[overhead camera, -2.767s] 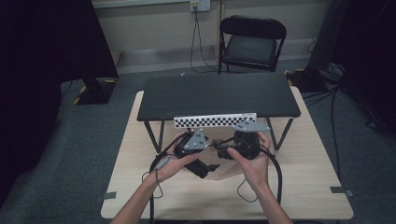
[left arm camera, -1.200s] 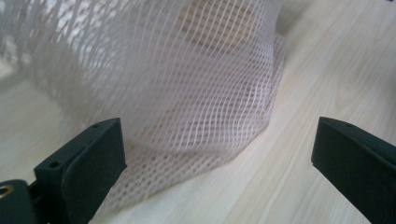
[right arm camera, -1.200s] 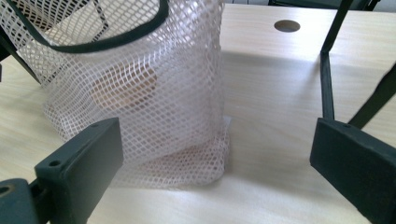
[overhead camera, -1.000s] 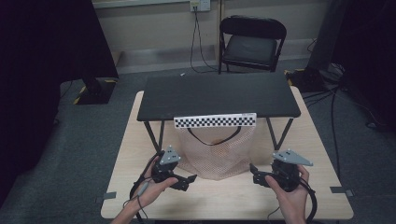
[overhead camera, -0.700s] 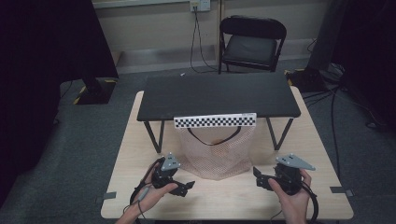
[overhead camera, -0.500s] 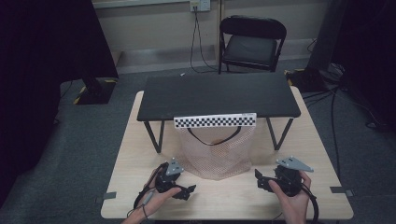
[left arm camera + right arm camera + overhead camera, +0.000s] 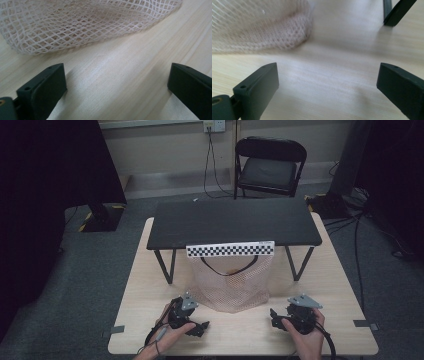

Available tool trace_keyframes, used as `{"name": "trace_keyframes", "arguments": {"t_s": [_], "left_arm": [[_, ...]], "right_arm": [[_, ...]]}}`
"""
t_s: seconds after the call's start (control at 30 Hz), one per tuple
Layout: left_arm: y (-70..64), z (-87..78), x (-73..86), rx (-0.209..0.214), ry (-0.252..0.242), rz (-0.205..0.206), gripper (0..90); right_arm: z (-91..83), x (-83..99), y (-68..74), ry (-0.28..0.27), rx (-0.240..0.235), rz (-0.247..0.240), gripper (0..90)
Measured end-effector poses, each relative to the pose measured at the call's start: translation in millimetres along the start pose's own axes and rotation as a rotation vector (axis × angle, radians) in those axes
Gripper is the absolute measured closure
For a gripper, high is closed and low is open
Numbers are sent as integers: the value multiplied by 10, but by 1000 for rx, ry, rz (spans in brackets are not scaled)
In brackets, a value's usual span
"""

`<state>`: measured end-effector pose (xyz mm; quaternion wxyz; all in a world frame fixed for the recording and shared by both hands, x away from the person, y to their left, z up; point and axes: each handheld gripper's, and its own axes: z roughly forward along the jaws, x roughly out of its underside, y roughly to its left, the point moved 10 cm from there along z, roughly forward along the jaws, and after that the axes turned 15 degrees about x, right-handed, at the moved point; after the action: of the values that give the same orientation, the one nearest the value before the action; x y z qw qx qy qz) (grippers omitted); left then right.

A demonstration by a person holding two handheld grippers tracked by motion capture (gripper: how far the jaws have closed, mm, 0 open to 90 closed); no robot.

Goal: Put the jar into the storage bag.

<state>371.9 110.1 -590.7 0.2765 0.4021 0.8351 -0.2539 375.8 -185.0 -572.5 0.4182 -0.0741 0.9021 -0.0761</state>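
Mesh bag [image 7: 231, 282] hangs from the front edge of the small black table [image 7: 232, 222] that stands on the wooden counter [image 7: 335, 285], its top caught under a checkered strip [image 7: 230, 249] and its bottom spread on the wood; something small and orange seems to sit inside near the opening, though it is too small to tell what. The left gripper [image 7: 192, 322] rests low on the counter just beside the bag's lower left corner, its fingers [image 7: 45, 87] spread wide with nothing between them, the netting lying just ahead of them. The right gripper [image 7: 285, 317] sits apart from the bag's right side, its fingers [image 7: 255, 87] equally wide open and empty, a table leg [image 7: 395, 12] showing beyond. To my eye the bag looks hung and settled, both hands off it, so whatever was being done with it seems finished or paused; if more is meant to go in or come out, that is not yet begun.
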Motion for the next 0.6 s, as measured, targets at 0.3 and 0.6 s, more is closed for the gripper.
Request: {"name": "trace_keyframes", "arguments": {"t_s": [0.3, 0.6], "left_arm": [[21, 38, -41, -18, -47, -4, 0], [27, 51, -51, -15, -78, 7, 0]], "right_arm": [[128, 74, 14, 38, 3, -5, 9], [146, 70, 20, 43, 2, -10, 0]]}}
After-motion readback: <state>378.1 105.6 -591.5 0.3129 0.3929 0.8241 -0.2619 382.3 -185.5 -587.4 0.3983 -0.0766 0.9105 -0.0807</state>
